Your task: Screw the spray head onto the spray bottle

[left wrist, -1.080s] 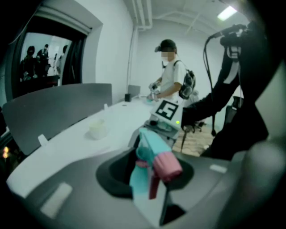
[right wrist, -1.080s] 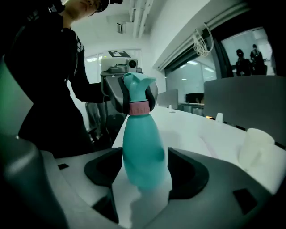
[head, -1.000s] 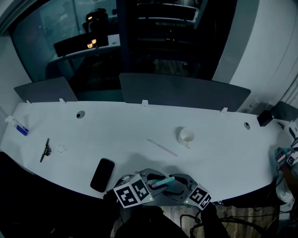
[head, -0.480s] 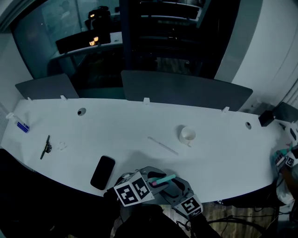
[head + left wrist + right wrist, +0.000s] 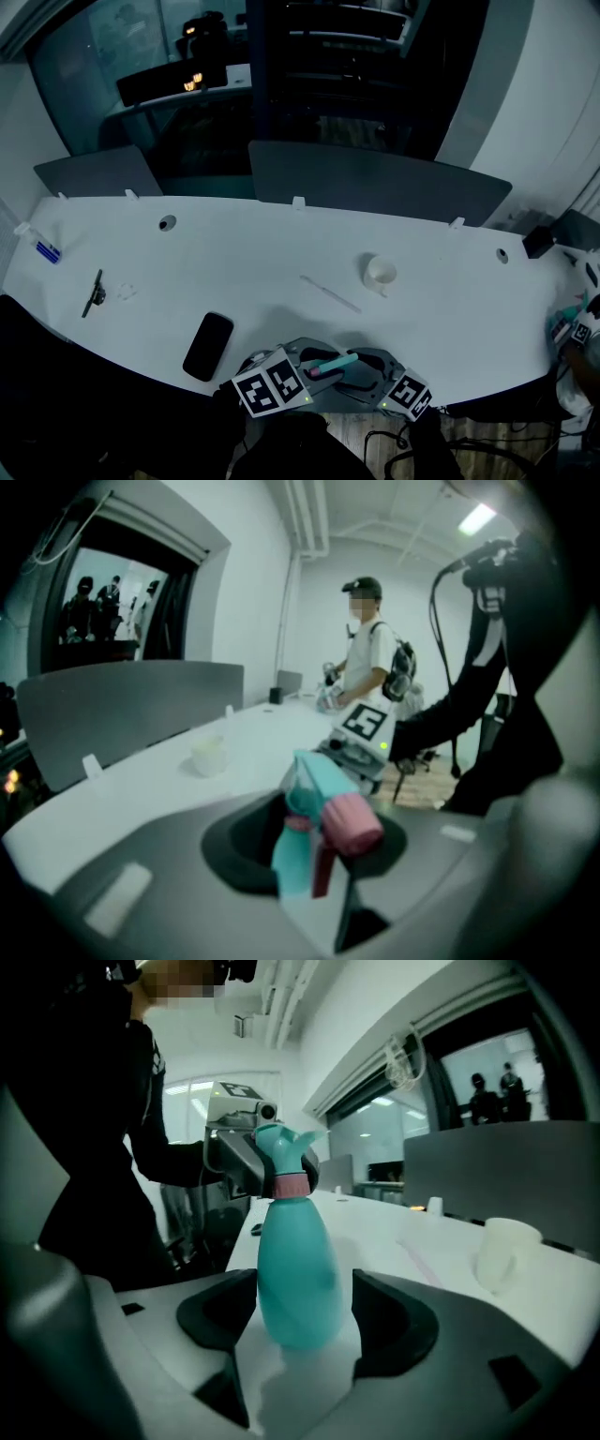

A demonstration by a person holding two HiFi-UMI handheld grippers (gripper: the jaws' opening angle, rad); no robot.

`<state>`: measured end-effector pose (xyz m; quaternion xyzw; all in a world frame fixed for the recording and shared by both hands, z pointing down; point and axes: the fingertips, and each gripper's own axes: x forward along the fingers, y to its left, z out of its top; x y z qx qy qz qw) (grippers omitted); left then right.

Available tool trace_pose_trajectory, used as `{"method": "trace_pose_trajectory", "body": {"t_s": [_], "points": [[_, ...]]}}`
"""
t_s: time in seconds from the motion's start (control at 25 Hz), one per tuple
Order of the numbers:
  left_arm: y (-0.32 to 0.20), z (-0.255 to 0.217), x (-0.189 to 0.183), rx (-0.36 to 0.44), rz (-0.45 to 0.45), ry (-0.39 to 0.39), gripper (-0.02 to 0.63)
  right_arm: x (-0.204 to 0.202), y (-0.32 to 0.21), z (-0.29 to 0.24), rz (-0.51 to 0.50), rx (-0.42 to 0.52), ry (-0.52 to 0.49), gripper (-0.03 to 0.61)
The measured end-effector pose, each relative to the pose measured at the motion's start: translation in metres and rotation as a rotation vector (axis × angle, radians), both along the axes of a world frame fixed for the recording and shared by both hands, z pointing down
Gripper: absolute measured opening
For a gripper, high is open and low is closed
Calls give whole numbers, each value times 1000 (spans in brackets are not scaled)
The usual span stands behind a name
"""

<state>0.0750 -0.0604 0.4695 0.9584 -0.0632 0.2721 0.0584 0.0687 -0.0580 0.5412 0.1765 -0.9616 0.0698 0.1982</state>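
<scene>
The fingers of the left gripper point(image 5: 309, 855) are pinching the spray head point(image 5: 314, 817) atop the spray bottle point(image 5: 298, 1269), which the fingers of the right gripper point(image 5: 300, 1321) are clamping by the worktop's point(image 5: 281, 267) near edge; any tilting now probably risks cross-threading.

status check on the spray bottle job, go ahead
Left gripper shut on spray head, right gripper shut on spray bottle. Pink collar sits on the neck; how far threaded, can't tell. On the table, cup and phone lie well away.
</scene>
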Motion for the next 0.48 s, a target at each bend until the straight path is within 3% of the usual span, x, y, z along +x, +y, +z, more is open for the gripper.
{"method": "trace_pose_trajectory", "body": {"t_s": [0.16, 0.32, 0.4, 0.48], "points": [[-4, 0, 2, 7, -43, 17, 133, 8, 9, 0, 370, 85, -36, 301], [-8, 1, 4, 29, -86, 9, 133, -5, 0, 1, 586, 128, 19, 301], [-8, 2, 2, 35, -74, -14, 133, -6, -4, 1, 534, 131, 2, 299], [-5, 2, 1, 29, -18, -34, 132, -7, -2, 3, 361, 143, -11, 299]]}}
